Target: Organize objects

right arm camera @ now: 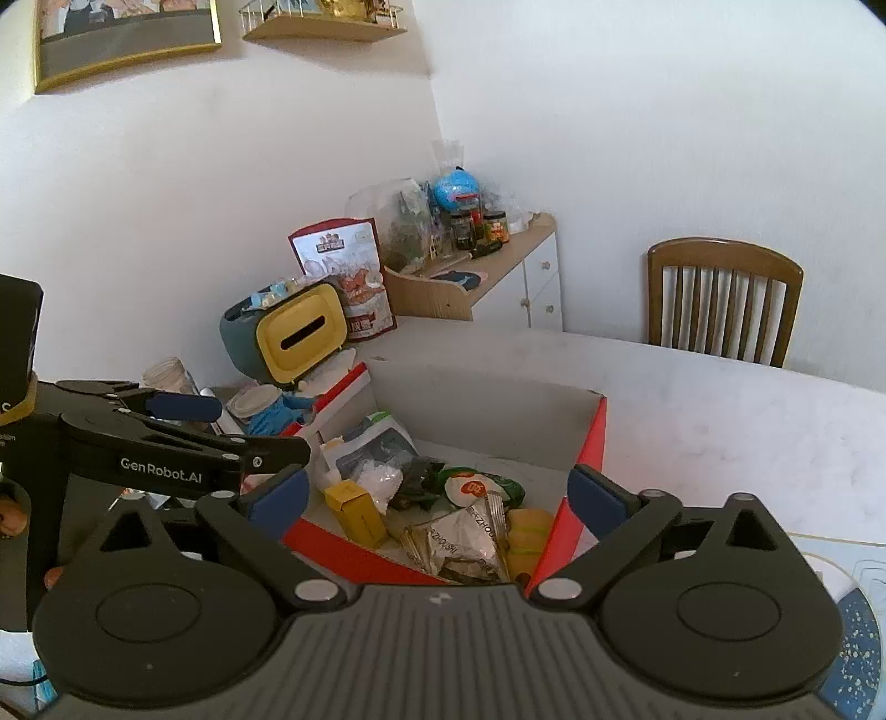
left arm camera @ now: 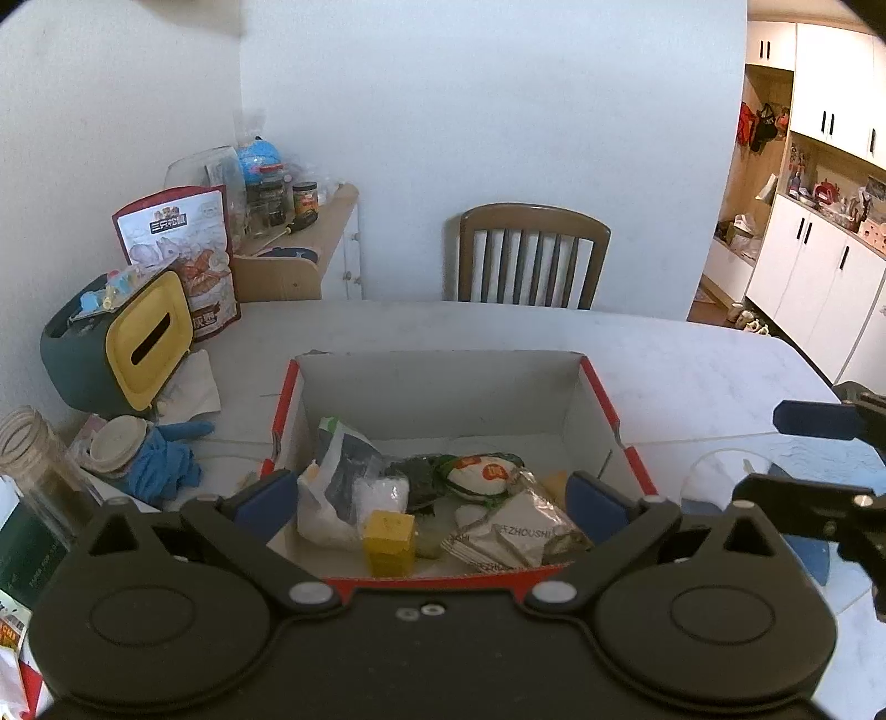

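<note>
Jaws wide on my left gripper (left arm camera: 432, 501) and right gripper (right arm camera: 437, 495), nothing gripped; red box (left arm camera: 601, 387) of snack packets (left arm camera: 509, 531) beneath both.

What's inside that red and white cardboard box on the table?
The box holds a small yellow carton, a white plastic bag, a silver snack packet and a round white-and-green packet. Whatever lies beneath them is covered.

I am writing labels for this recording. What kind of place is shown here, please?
Most likely a home dining area beside a kitchen: a dining table with a wooden chair at it, white cupboards through the doorway, and a framed picture on the wall.
</note>
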